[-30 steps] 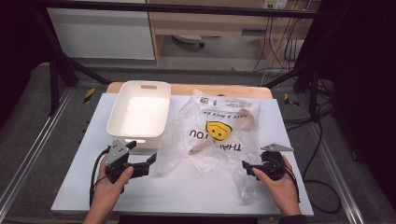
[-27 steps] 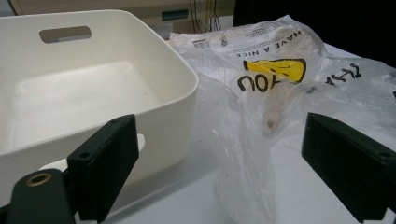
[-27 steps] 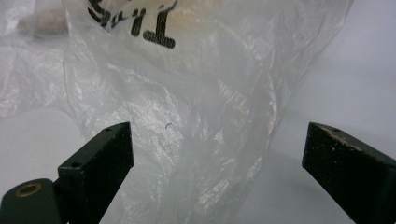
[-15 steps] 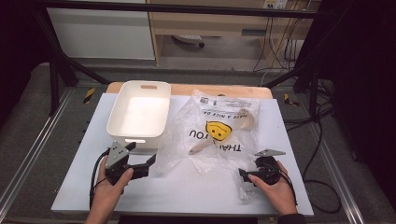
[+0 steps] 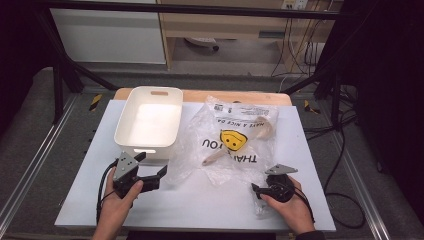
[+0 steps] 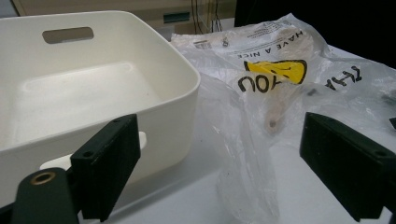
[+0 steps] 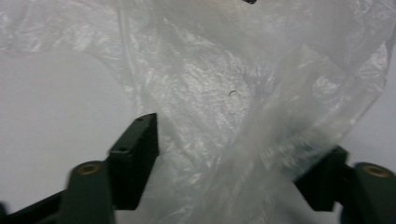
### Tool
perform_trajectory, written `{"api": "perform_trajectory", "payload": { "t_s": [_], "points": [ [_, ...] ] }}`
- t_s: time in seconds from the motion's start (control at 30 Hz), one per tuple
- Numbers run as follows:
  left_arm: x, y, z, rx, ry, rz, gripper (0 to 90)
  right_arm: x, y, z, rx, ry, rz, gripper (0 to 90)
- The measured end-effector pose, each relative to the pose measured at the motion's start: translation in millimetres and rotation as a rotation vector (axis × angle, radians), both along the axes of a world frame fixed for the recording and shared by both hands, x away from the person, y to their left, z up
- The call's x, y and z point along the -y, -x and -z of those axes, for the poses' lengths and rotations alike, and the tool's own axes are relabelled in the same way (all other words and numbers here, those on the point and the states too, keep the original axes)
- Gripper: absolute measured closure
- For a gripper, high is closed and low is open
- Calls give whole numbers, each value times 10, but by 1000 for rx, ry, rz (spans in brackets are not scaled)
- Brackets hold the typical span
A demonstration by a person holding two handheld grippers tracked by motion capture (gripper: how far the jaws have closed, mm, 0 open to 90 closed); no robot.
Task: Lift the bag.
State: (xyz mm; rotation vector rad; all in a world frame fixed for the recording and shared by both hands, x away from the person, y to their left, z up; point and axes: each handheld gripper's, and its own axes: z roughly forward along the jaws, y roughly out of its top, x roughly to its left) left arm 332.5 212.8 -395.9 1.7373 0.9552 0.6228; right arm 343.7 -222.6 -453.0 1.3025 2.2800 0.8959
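The left gripper (image 5: 150, 176) hovered at the table's near-left edge, jaws wide apart. The right gripper (image 5: 261, 192), near the near-right edge, had just been closing its jaws.

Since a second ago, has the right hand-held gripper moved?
Yes. The right hand-held gripper shifted toward the table's near edge and slightly left, jaws closing around the plastic bag's corner.

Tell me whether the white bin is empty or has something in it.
Empty. The high view shows the white bin with a bare floor, and the left gripper view shows the same; the wooden spoon lies apart inside the plastic bag beside it.
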Motion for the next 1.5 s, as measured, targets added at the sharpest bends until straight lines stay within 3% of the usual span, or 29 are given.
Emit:
{"api": "perform_trajectory", "payload": {
  "t_s": [0.43,0.6,0.93,1.07,1.23,1.37,1.5],
  "points": [
    [34,3,16,-2,-10,2,121,-84,21,-37,3,6,-133,892],
    [51,6,15,-1,-8,6,123,-34,23,-55,-9,10,-132,900],
    [152,48,16,2,-37,34,129,308,58,-85,-22,31,-53,900],
    [280,61,58,-30,-40,70,139,414,64,-75,-31,10,-32,900],
    [518,37,139,-71,-62,108,137,412,65,-71,-30,8,-31,900],
    [721,-11,246,-104,-111,146,117,418,64,-67,-33,0,-30,900],
    [811,-46,335,-126,-159,151,113,420,65,-65,-33,-3,-29,900]
  ]
}}
